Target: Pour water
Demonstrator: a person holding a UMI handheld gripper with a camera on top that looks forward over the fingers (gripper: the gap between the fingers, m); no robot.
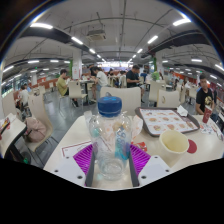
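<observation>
White table [70,150] surface, glossy, carrying everything close at hand. At about nine o'clock from the bottle, off the table's edge, a chair with a pinkish bundle [37,128] on it. Behind that, at ten o'clock, seated people at cafeteria tables, one in a yellow top [63,84].

Centre: clear plastic bottle [110,138] with a blue cap [110,105], upright, label-less. It stands between the two fingers of the gripper [111,160], which sit narrow, closed in to bottle width. The purple pads [84,157] lie against the bottle's lower sides at left and right; both appear to press on it, no gap seen on either side. Whether the bottle's base touches the table cannot be told.

At two o'clock from the bottle, a grey tray [165,121] with small items on it, too small to identify. At three o'clock, just beside the right finger, a pale yellow bowl [175,143], open side up, well short of the tray. Contents not readable.

Far right, at two o'clock beyond the tray, a person in dark clothing [206,96] seated. Overhead, rows of strip lights.
</observation>
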